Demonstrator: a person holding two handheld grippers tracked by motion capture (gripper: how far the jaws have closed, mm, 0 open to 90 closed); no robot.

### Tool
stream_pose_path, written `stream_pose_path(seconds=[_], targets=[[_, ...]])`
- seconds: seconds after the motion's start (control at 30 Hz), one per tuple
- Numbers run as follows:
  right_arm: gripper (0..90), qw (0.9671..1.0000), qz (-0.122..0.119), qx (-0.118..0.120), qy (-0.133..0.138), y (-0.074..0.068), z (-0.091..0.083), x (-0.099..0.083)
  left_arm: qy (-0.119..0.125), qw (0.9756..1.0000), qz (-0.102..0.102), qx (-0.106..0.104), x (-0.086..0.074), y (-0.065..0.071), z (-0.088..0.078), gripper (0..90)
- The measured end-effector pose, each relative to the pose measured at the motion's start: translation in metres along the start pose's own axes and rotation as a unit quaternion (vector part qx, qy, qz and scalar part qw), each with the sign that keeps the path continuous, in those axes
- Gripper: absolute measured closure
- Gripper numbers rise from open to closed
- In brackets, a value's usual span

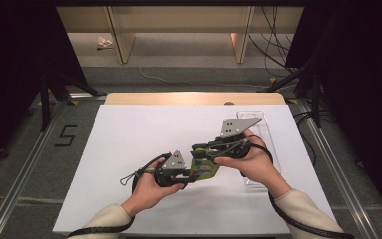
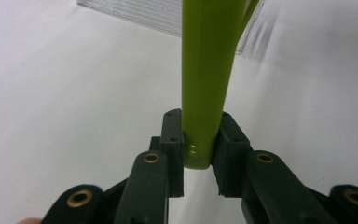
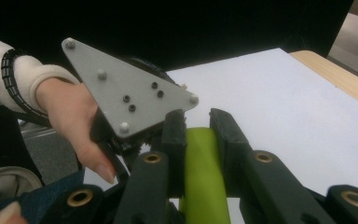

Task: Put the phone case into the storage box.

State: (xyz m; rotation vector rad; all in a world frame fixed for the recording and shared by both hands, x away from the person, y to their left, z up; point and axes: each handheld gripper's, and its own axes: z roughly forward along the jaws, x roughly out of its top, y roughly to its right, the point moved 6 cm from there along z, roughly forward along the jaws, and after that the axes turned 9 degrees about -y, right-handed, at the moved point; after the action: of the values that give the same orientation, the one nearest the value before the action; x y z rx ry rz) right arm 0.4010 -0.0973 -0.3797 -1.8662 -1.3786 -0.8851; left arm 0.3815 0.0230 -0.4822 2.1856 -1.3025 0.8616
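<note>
Between the jaws of the left gripper [image 2: 198,156] sits one end of a green case [image 2: 207,79], clamped; the right gripper [image 3: 198,140] clamps the other end. Held above the white table [image 1: 129,139] (near-centre), it looks stiff, glossy, light, likely slippery; grip the ends.

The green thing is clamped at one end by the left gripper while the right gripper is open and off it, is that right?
Not quite: the right gripper is shut on the green thing too, as the right gripper view shows. The left gripper does clamp one end.
</note>
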Motion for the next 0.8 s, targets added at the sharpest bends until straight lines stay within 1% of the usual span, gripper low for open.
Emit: stream_pose_path(seconds=[0.23, 0.57, 0.8], targets=[[77.6, 1.0, 0.003, 0.003, 0.006, 0.0004, -0.001, 0.0005, -0.004, 1.0, -0.002, -0.001, 0.0006, 0.0005, -0.0013, 77.0], [77.5, 0.9999, 0.003, 0.005, 0.01, 0.0006, -0.0016, 0.0008, -0.006, 1.0, 0.003, 0.003, 0.001, -0.0005, -0.0025, 77.1], [77.4, 0.9999, 0.004, 0.005, 0.011, 0.0008, -0.0016, 0.0009, -0.009, 1.0, 0.003, 0.003, 0.0011, -0.0007, -0.0029, 77.2]])
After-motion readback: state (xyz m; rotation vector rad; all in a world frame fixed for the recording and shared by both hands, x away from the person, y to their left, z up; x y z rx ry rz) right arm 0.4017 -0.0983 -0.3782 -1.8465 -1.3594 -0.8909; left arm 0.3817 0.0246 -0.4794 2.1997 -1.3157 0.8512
